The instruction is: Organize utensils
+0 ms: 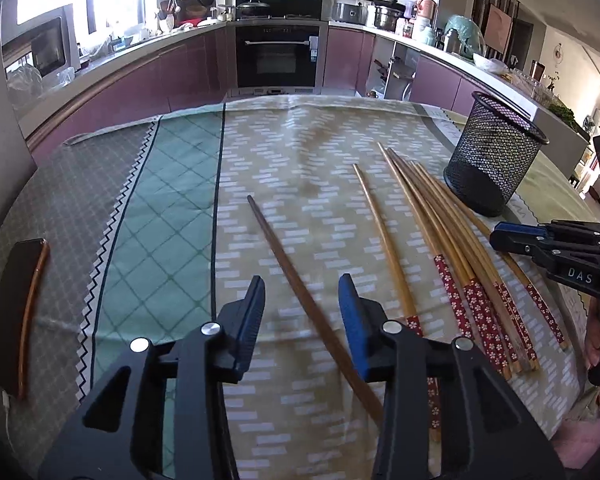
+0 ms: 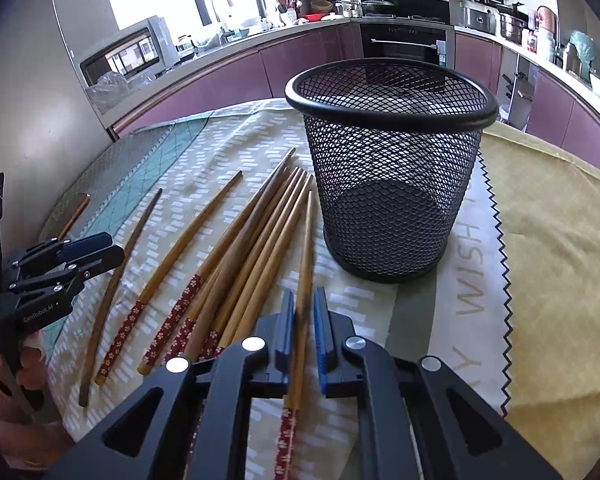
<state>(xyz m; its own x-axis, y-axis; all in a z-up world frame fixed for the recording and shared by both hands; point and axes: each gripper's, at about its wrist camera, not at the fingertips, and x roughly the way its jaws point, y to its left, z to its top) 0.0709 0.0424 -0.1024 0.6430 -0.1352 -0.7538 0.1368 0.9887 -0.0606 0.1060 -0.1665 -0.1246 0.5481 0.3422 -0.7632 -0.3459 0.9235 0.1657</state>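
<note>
Several wooden chopsticks (image 1: 448, 240) with red flowered ends lie on the tablecloth, fanned out left of a black mesh cup (image 2: 392, 168) that stands upright and empty. My right gripper (image 2: 304, 308) is shut on one chopstick (image 2: 305, 248) at the right edge of the pile, its tip pointing toward the cup's base. My left gripper (image 1: 302, 296) is open above a single dark brown chopstick (image 1: 296, 280) that lies between its fingers on the cloth. The right gripper also shows in the left wrist view (image 1: 512, 236), and the left gripper in the right wrist view (image 2: 100, 252).
A patterned tablecloth (image 1: 284, 152) covers the table. A dark phone (image 1: 16, 312) lies at the left edge. The mesh cup also shows in the left wrist view (image 1: 492, 156). Kitchen counters and an oven (image 1: 278, 56) stand behind the table.
</note>
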